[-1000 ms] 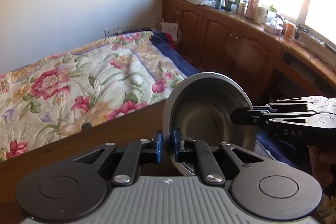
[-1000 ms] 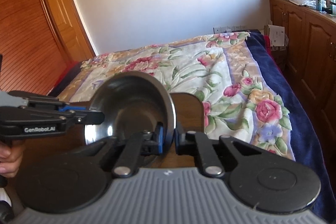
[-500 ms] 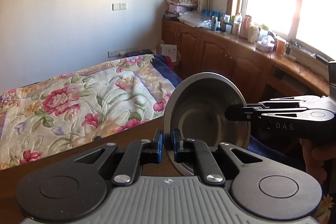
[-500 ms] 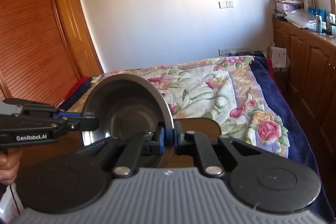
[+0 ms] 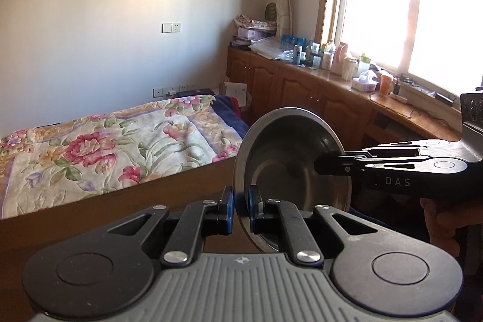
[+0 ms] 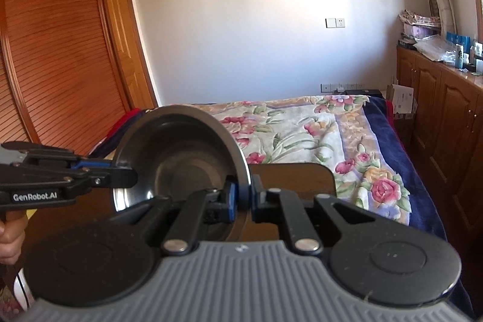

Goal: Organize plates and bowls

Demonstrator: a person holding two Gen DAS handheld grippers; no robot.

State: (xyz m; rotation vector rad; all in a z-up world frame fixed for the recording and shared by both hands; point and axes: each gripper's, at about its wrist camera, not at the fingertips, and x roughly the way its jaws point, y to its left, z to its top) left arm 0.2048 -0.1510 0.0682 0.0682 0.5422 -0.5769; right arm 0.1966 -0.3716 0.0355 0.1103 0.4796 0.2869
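A stainless steel bowl (image 5: 286, 159) is held in the air between both grippers, its open side facing me in each view. My left gripper (image 5: 240, 208) is shut on the bowl's left rim. My right gripper (image 6: 242, 198) is shut on the opposite rim of the bowl (image 6: 178, 159). In the left wrist view the right gripper (image 5: 324, 166) reaches in from the right and clamps the far rim. In the right wrist view the left gripper (image 6: 120, 175) comes in from the left onto the rim. No plates or other bowls are in view.
A brown wooden table (image 5: 105, 210) lies below the bowl, with its far end in the right wrist view (image 6: 292, 180). Behind it is a bed with a floral quilt (image 5: 105, 147). Wooden cabinets with clutter (image 5: 317, 89) run under the window on the right. A slatted wardrobe door (image 6: 51, 56) stands on the left.
Both grippers have risen with the bowl between them, so more wall and window and less table show. The hold on the rim is unchanged.
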